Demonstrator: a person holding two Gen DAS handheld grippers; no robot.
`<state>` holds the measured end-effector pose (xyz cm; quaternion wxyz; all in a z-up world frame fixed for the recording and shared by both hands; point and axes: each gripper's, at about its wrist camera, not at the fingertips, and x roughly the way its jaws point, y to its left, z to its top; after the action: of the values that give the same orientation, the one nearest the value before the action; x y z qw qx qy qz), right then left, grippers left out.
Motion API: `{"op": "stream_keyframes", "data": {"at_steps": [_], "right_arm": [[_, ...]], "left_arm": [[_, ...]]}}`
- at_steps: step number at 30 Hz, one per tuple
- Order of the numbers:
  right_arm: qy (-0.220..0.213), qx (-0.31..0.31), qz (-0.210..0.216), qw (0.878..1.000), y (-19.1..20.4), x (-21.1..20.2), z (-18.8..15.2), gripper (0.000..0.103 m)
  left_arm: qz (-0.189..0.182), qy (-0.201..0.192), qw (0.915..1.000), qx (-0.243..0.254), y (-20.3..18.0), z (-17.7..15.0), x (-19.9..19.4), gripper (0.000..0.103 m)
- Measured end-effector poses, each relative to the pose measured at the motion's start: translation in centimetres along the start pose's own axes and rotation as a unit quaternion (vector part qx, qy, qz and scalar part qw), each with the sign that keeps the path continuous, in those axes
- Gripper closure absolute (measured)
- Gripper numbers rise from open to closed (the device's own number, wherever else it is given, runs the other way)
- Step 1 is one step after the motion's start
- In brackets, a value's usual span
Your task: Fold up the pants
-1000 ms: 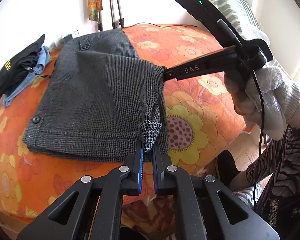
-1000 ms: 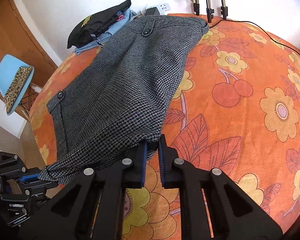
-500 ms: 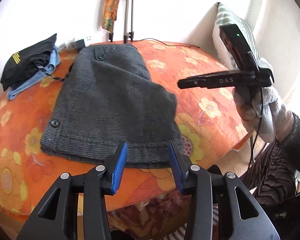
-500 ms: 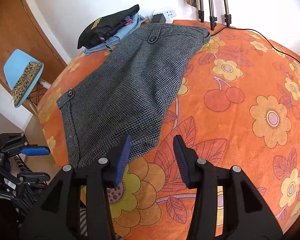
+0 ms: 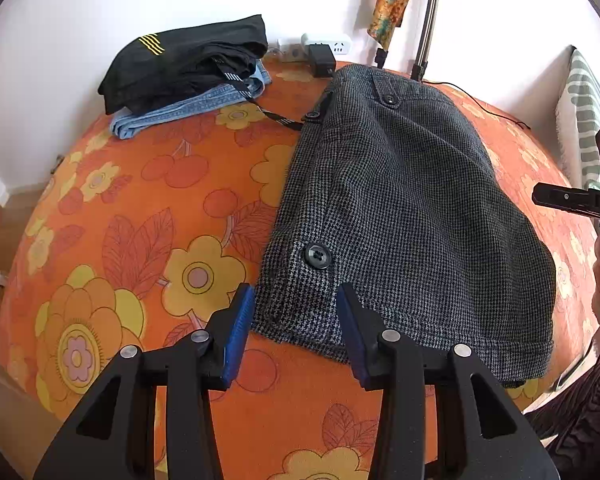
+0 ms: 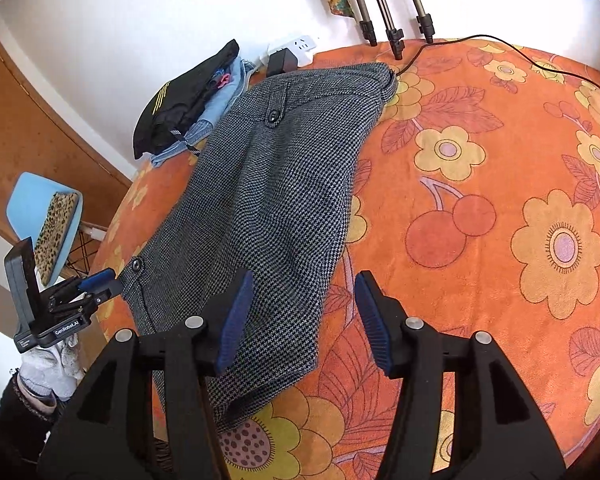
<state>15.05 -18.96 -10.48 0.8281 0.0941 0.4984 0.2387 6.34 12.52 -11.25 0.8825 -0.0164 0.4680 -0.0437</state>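
The grey houndstooth pants (image 5: 396,208) lie folded flat on the orange flowered cover (image 5: 148,216); they also show in the right wrist view (image 6: 268,208). My left gripper (image 5: 295,312) is open and empty, its jaws straddling the near left corner of the pants by a black button (image 5: 318,256). My right gripper (image 6: 304,300) is open and empty, above the near right edge of the pants. The right gripper's tip (image 5: 568,200) shows at the right edge of the left wrist view; the left gripper (image 6: 80,292) shows at the left of the right wrist view.
A stack of folded black and blue clothes (image 5: 188,68) lies at the back left by a power strip (image 5: 324,46). Tripod legs (image 6: 392,20) and a cable (image 6: 500,46) stand at the back. A blue chair (image 6: 44,220) stands beside the bed. A striped pillow (image 5: 584,128) is at the right.
Both grippers were shut on the pants' edge a second ago; they let go, opened and drew back. My left gripper has shifted left to the pants' near left corner.
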Motion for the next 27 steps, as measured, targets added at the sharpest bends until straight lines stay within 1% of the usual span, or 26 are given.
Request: {"op": "stream_keyframes", "data": {"at_steps": [3, 5, 6, 7, 9, 10, 13, 15, 17, 20, 21, 23, 25, 26, 27], "right_arm": [[0.001, -0.002, -0.004, 1.0, 0.4, 0.4, 0.0, 0.048], [0.003, -0.002, -0.004, 1.0, 0.3, 0.6, 0.1, 0.048], [0.003, -0.001, -0.005, 1.0, 0.3, 0.8, 0.1, 0.048], [0.003, 0.001, -0.005, 1.0, 0.2, 0.8, 0.1, 0.048], [0.002, 0.004, -0.006, 1.0, 0.1, 0.8, 0.1, 0.048], [0.001, 0.005, -0.007, 1.0, 0.1, 0.9, 0.2, 0.048], [0.002, 0.007, -0.011, 1.0, -0.2, 1.0, 0.3, 0.048], [0.005, 0.012, -0.012, 1.0, -0.5, 1.3, 0.2, 0.048], [0.011, 0.019, -0.01, 1.0, -0.8, 1.6, 0.0, 0.048], [0.017, 0.024, -0.007, 1.0, -0.9, 2.0, -0.1, 0.048], [0.017, 0.024, -0.007, 1.0, -0.9, 2.1, -0.2, 0.048], [0.017, 0.021, -0.008, 1.0, -0.6, 2.1, -0.2, 0.048], [0.017, 0.02, -0.007, 1.0, -0.4, 2.0, -0.3, 0.048], [0.017, 0.018, -0.006, 1.0, -0.3, 2.0, -0.3, 0.048], [0.017, 0.016, -0.006, 1.0, -0.2, 2.1, -0.3, 0.048]], "left_arm": [[0.005, -0.007, 0.9999, 0.008, -0.4, 0.2, 0.2, 0.062], [0.0, -0.001, 0.9999, 0.011, -0.7, 0.4, 0.9, 0.062], [0.001, 0.003, 0.9999, 0.011, -0.8, 0.4, 1.2, 0.064], [0.007, 0.003, 0.9999, 0.012, -0.9, 0.4, 1.4, 0.073], [0.015, -0.002, 0.9998, 0.011, -0.8, 0.5, 1.2, 0.087], [0.01, -0.006, 0.9999, 0.005, -0.5, 0.6, 0.9, 0.092], [0.007, -0.016, 0.9998, -0.005, 0.2, 0.6, 0.1, 0.096], [0.017, -0.016, 0.9997, -0.008, 0.5, 0.3, 0.1, 0.1], [0.013, -0.011, 0.9997, -0.019, 1.1, 0.1, 0.3, 0.1], [0.016, -0.026, 0.9992, -0.026, 1.5, 0.1, -0.2, 0.1], [0.019, -0.035, 0.9988, -0.027, 1.5, 0.1, -0.5, 0.1], [0.001, -0.028, 0.9992, -0.027, 1.5, 0.4, -0.4, 0.088], [-0.001, -0.028, 0.9993, -0.024, 1.2, 0.5, -0.3, 0.055], [0.001, -0.028, 0.9995, -0.015, 0.8, 0.6, -0.2, 0.052], [0.005, -0.024, 0.9997, -0.004, 0.3, 0.6, 0.1, 0.051]]}}
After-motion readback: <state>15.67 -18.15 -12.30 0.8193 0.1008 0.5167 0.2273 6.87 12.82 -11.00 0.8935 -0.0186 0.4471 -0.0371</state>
